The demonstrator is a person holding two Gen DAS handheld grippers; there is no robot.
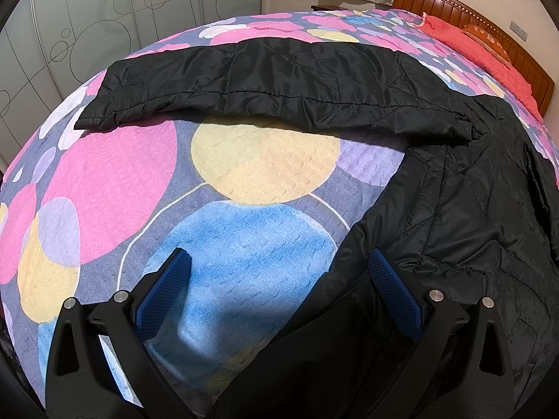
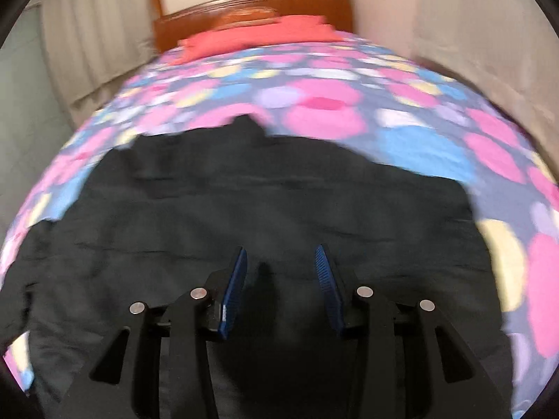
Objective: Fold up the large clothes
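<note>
A large black quilted jacket [image 1: 471,209] lies spread on a bed. Its sleeve [image 1: 265,83] stretches flat to the left across the bedspread. My left gripper [image 1: 279,265] is open and empty, low over the jacket's lower left edge, with the right blue pad [image 1: 394,293] above the black cloth and the left pad [image 1: 164,289] above the bedspread. In the blurred right wrist view the jacket [image 2: 244,202] fills the middle. My right gripper [image 2: 281,262] is open and empty just above its body.
The bedspread [image 1: 115,181] has pink, yellow and blue circles. A red pillow [image 1: 464,35] and a wooden headboard [image 1: 524,56] are at the far end. Frosted wardrobe doors [image 1: 87,28] stand at the left, curtains [image 2: 80,35] by the bed.
</note>
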